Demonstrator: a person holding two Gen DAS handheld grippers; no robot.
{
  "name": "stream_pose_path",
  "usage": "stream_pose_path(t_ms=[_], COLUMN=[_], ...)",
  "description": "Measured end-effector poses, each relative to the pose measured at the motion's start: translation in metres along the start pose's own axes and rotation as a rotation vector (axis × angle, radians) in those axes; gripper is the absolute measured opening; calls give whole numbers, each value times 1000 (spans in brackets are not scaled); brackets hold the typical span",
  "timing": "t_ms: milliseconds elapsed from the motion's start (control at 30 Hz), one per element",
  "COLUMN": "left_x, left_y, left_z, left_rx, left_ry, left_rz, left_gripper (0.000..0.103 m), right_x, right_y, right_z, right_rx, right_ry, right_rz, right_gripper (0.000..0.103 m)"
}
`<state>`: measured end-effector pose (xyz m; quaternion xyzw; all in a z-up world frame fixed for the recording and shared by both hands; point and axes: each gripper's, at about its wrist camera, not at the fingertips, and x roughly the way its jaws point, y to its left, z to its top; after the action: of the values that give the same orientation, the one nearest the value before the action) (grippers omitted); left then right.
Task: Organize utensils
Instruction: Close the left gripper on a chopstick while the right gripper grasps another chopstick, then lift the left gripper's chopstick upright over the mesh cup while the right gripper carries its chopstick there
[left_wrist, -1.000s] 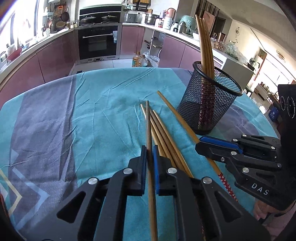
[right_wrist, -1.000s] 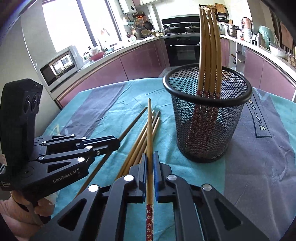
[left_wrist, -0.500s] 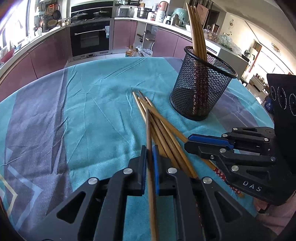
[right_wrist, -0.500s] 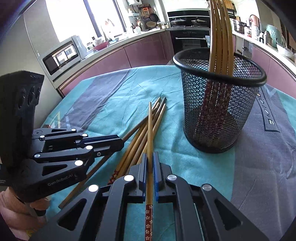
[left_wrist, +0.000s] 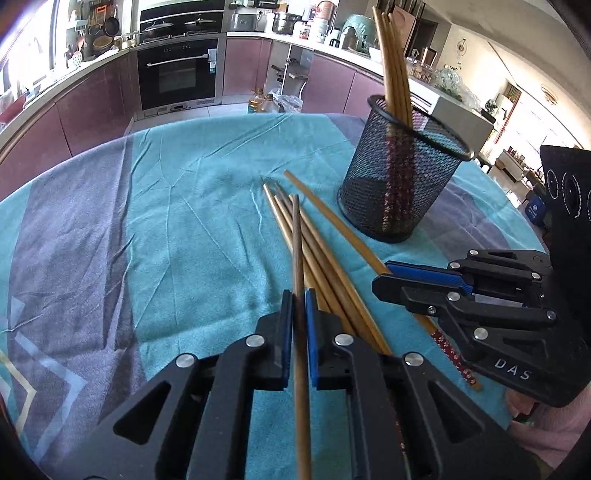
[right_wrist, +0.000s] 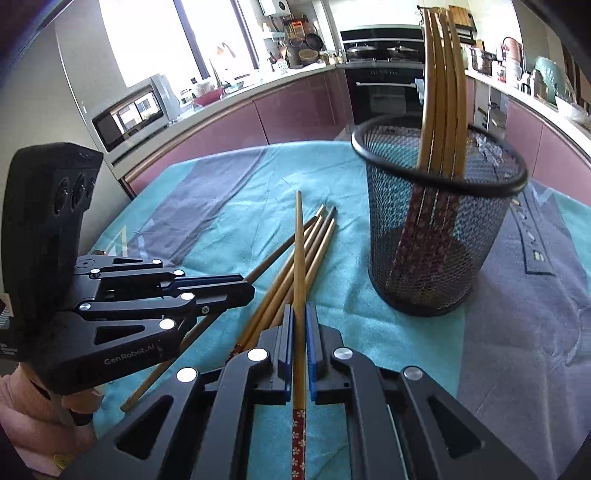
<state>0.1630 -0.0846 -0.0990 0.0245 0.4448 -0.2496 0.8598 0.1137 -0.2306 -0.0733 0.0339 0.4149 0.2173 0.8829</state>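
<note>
Since a second ago: both tongs barely shifted, views tipped a little, mesh cup (right_wrist: 436, 236) slightly farther off. Left tongs (left_wrist: 299, 325) clamped shut on one plain chopstick (left_wrist: 296, 243); right tongs (right_wrist: 300, 347) clamped shut on a flower-ended chopstick (right_wrist: 300, 258). Step in hand: sticks gripped, apparently raised off the loose pile (left_wrist: 325, 258) on the desk (left_wrist: 184, 236). Next, probably: lift, upend, drop into the cup beside those already standing there.

A desk (left_wrist: 92, 240) under a teal and grey cloth (left_wrist: 184, 229) carries loose chopsticks (left_wrist: 317, 236) beside a mesh cup (left_wrist: 402, 184).
</note>
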Motion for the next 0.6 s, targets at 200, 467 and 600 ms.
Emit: stream_pose_path(t_ms=[200, 467, 600], left_x=[-27, -70, -90], left_y=[-6, -12, -17], left_z=[9, 26, 31], left_rx=[18, 22, 36], left_ry=[-59, -147, -186], left_rz=[-47, -149, -192], left_gripper=[7, 7, 7], right_x=[-34, -76, -94], right_y=[-2, -10, -15], right_z=[4, 13, 16], right_rx=[-6, 12, 17], right_ry=[-96, -215, -255], right_rz=[-1, -6, 2], right_gripper=[6, 6, 6])
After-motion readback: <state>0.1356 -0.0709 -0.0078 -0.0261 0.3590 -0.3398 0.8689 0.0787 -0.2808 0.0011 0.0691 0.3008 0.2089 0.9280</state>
